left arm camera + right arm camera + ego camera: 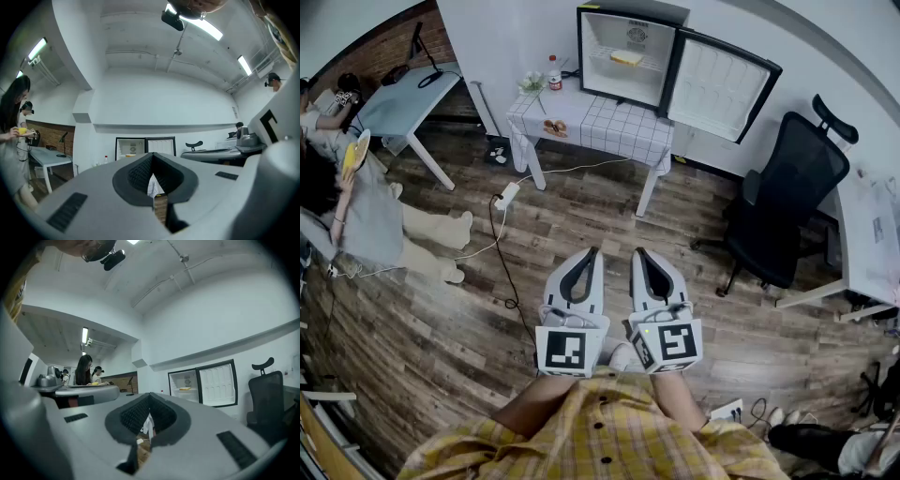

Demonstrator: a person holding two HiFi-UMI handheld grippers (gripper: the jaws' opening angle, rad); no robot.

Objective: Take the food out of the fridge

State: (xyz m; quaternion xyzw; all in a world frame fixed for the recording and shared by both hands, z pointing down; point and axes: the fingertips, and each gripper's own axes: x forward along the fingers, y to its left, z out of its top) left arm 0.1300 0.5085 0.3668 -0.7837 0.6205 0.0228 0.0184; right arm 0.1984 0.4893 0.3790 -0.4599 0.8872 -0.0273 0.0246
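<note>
Wood floor (581, 211) stretches from closed left gripper (592, 253), closed right gripper (640, 253) to open fridge (623, 82).

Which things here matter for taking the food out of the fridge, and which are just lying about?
For the job:
open fridge
yellow food on its shelf
left gripper and right gripper, both shut and empty

Lying about:
bottle
small plant
power strip
office chair
grey desk

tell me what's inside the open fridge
A yellow food item lies on the shelf in the fridge. Nothing else shows; the space under the shelf is too small and dim to be sure.
</note>
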